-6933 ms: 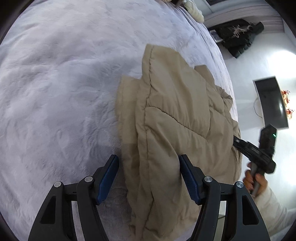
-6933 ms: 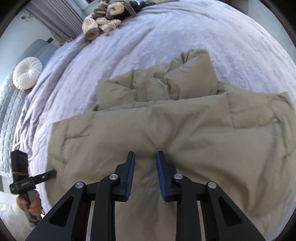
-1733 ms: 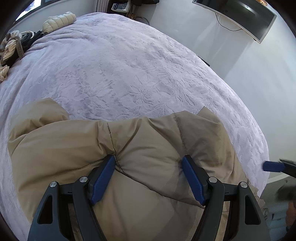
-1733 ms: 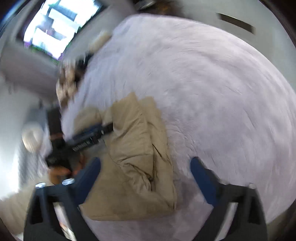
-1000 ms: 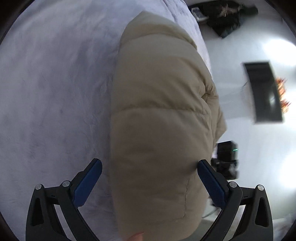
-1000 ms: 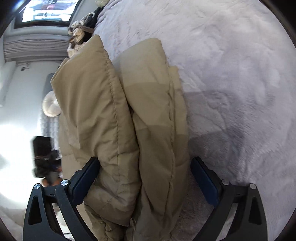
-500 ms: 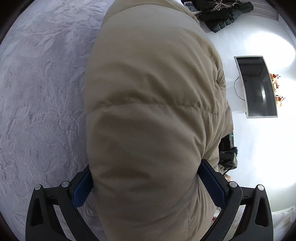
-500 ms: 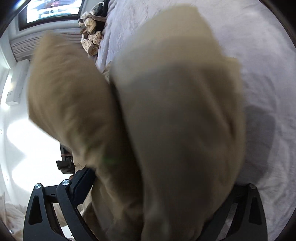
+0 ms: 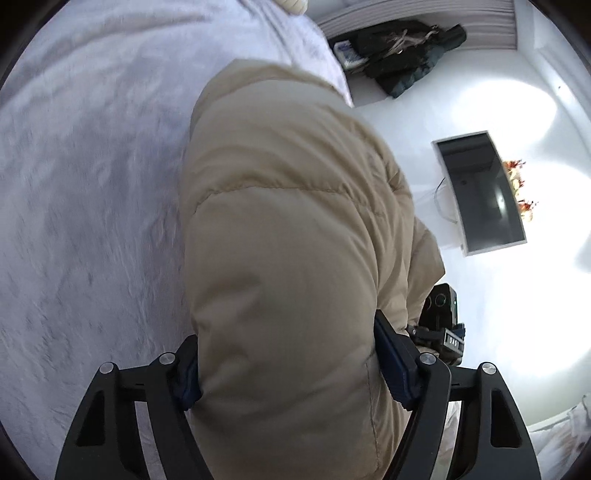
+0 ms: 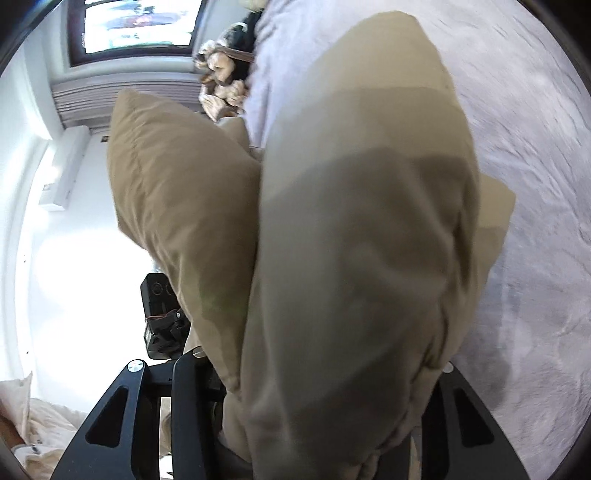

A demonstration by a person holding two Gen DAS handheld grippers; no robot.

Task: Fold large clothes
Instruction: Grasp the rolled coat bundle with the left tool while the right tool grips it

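Left wrist view: the left gripper [image 9: 286,363] has its blue pads [image 9: 393,363] pressed into both flanks of the folded jacket [image 9: 288,229], squeezing the thick bundle between them. The right gripper [image 10: 325,380] likewise straddles the jacket [image 10: 354,236]; its fingers sit wide apart with the padding filling the gap, and seem to clamp it, though its pads are hidden by cloth.

The jacket is a beige quilted puffer, held up between the two tools over the edge of the lilac bed [image 9: 92,184]. It looks light, soft and springy, with a smooth shell that may slip, so a broad squeeze across all layers, near a stitched seam, should hold best; a loose flap [image 10: 173,192] splays off one side and could unfold.

Only the left view shows the TV [image 9: 480,192] and dark clothes [image 9: 399,51] on the floor; only the right shows the window [image 10: 136,26], a heap [image 10: 225,88] on the bed, and that flap.
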